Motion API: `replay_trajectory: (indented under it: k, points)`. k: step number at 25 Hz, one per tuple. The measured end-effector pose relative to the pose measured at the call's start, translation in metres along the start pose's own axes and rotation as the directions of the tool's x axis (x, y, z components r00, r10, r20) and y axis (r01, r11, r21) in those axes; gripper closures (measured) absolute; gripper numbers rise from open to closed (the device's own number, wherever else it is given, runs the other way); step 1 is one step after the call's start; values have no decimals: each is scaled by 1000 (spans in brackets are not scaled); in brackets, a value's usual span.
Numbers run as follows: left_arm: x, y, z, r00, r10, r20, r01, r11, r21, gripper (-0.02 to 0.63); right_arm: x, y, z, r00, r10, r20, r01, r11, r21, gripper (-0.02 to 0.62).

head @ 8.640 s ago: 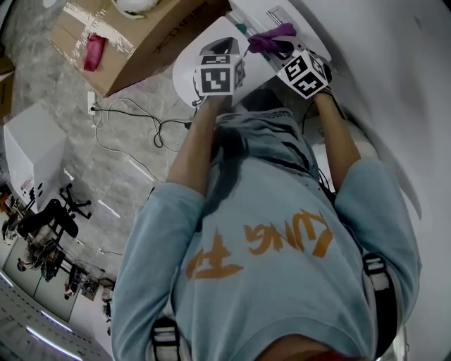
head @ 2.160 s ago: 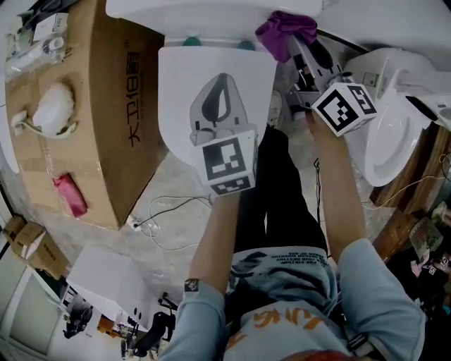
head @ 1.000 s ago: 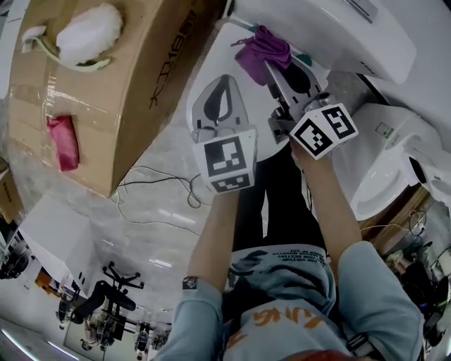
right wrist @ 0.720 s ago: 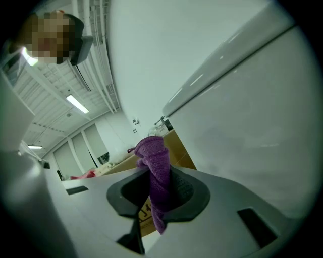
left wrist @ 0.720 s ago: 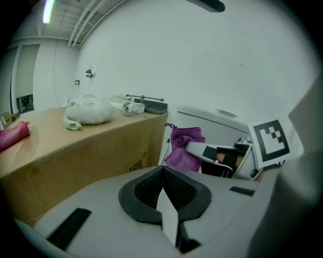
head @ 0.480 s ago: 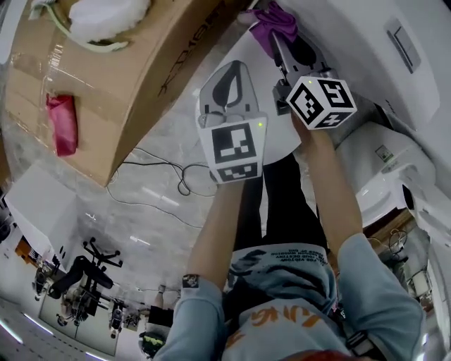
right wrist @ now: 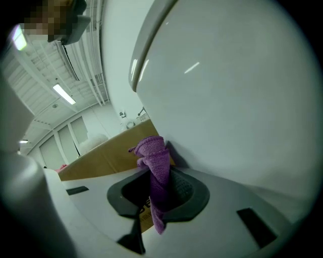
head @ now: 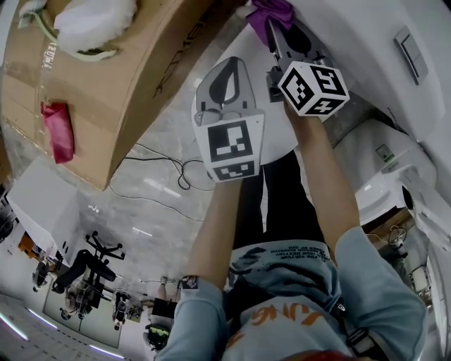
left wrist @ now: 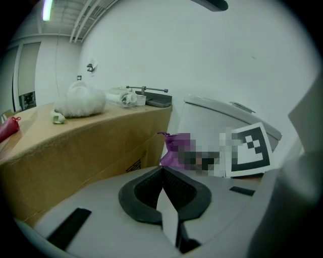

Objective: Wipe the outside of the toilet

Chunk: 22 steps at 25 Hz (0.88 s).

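Note:
My right gripper (head: 272, 22) is shut on a purple cloth (head: 268, 10), at the top of the head view. In the right gripper view the cloth (right wrist: 157, 169) stands out of the shut jaws and touches the curved white side of the toilet (right wrist: 227, 95). My left gripper (head: 227, 68) is to its left, over the toilet's white lid (head: 276, 137). Its jaws stand shut with nothing between them in the left gripper view (left wrist: 162, 174). From there the cloth (left wrist: 170, 152) shows ahead beside the white tank (left wrist: 202, 118).
A large cardboard box (head: 134, 77) stands close on the toilet's left, with a white fluffy thing (head: 91, 17) and a red item (head: 60, 130) on top. Cables (head: 162, 187) lie on the grey floor. A second white fixture (head: 384, 166) is at the right.
The right gripper has carried the cloth further up the frame along the toilet's white side. The left gripper stayed beside it, still shut. The head view has tilted.

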<state>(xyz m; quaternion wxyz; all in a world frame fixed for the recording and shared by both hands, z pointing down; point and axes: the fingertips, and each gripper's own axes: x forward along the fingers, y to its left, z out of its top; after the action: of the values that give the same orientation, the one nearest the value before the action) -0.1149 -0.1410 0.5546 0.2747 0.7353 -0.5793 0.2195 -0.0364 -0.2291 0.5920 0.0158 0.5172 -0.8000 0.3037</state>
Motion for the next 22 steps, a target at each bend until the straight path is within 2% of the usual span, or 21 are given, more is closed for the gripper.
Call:
replay_trajectory:
  k: [22]
  points:
    - [-11,-29,-10,996,-86,-12,87,995,50,581,-45,-34,6,988,-146,45,144,988,50,514]
